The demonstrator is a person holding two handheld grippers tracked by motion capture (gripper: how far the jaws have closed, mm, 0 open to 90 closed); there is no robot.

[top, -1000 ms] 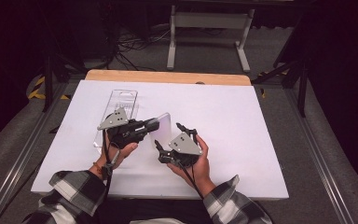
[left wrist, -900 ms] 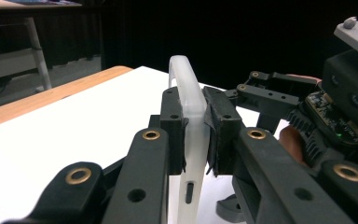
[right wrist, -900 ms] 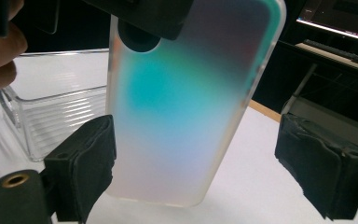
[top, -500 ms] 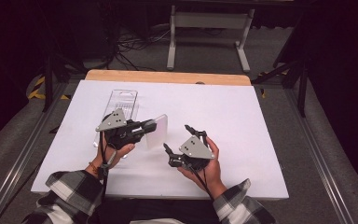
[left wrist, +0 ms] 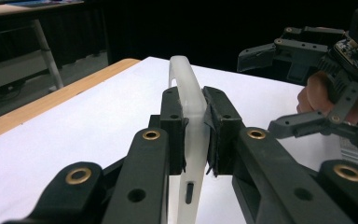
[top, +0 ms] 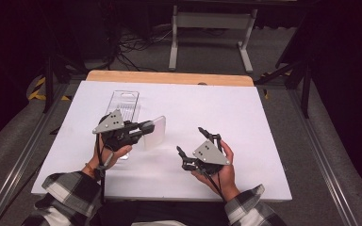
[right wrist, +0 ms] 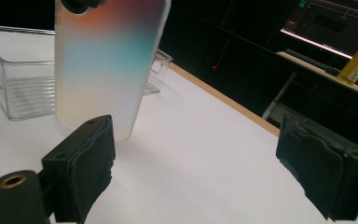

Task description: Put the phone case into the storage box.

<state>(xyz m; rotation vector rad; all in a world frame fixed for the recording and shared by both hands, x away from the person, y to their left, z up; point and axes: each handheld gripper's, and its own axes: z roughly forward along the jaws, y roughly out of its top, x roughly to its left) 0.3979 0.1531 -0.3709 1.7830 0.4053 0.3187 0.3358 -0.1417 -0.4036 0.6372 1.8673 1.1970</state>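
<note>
Above the white table (top: pixel 245 122), a frosted phone case (top: pixel 154 132) is held up in the air by the left gripper (top: pixel 147 126). Seen in the left gripper view, the case (left wrist: pixel 185 98) is squeezed on its thin edge between the two black pads (left wrist: pixel 173 126), so the jaws are narrow and tight on it. Seen in the right gripper view, the case (right wrist: pixel 107 60) shows soft orange and blue-green colours and hangs just in front of a clear plastic bin (right wrist: pixel 23 79). On the table, that bin (top: pixel 122 104) is found behind the left hand, near the far wooden edge.

The right gripper (top: pixel 193 141) is held low over the table, well apart from the case, with its jaws spread wide and nothing between them.

The case looks ready to be taken or helped by the other gripper. To do this well, the left grip should be kept firm and steady, because the case is thin and smooth and could slip or twist. The right gripper should be brought in slowly with its jaws wide, and lined up with the free end of the case. The pads should be closed on a flat part, not on a corner. The left jaws should be let go only when the new hold is sure.
</note>
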